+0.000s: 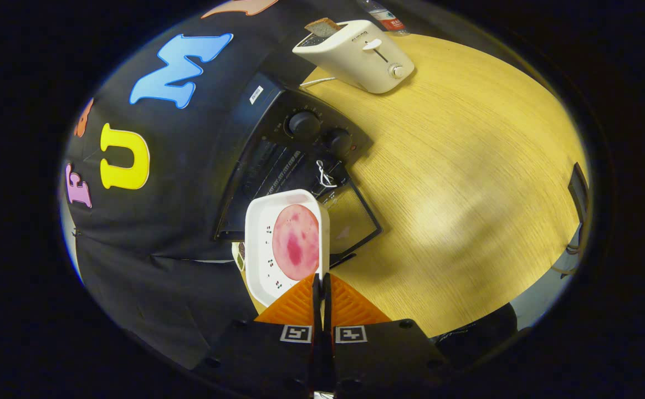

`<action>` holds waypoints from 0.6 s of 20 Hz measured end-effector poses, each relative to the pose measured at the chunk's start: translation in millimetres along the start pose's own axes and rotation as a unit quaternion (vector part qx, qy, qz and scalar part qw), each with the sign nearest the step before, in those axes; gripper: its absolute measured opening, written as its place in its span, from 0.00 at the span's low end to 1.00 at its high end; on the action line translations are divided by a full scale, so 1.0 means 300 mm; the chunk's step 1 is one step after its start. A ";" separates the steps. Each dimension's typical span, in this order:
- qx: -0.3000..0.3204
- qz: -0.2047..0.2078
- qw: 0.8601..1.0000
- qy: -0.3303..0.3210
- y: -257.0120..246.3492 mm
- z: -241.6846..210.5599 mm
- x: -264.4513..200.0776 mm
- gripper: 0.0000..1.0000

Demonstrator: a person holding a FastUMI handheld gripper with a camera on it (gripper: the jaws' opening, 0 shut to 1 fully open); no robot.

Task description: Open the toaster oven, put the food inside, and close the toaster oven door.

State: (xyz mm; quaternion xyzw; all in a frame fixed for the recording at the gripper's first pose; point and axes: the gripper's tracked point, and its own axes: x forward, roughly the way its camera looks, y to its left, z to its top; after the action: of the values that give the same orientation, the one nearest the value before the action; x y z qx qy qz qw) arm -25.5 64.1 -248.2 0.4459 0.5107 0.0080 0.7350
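I am carrying the white tray (257, 244) with the round pink slice of food (296, 241) on it, its near rim pinched in the gripper (321, 284), whose orange fingers (350, 306) are closing almost flat together on that rim. The tray is hanging just before the black toaster oven (278, 160), standing at the table's (455, 183) far edge with its door (356, 221) lying open. Loading is underway, I judge; next I should be sliding the tray level into the cavity. A white toaster (358, 55) is sitting farther along that edge.
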 end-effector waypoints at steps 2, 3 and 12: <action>0.005 -0.012 1.000 0.002 0.012 -0.003 0.075 0.02; 0.011 -0.017 1.000 0.000 0.022 -0.002 0.109 0.02; 0.075 -0.002 0.995 -0.070 0.138 0.103 0.340 0.01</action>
State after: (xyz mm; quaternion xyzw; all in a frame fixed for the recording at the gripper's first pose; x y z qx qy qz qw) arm 65.0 116.8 -294.1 0.4982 0.4582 -0.0633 0.7333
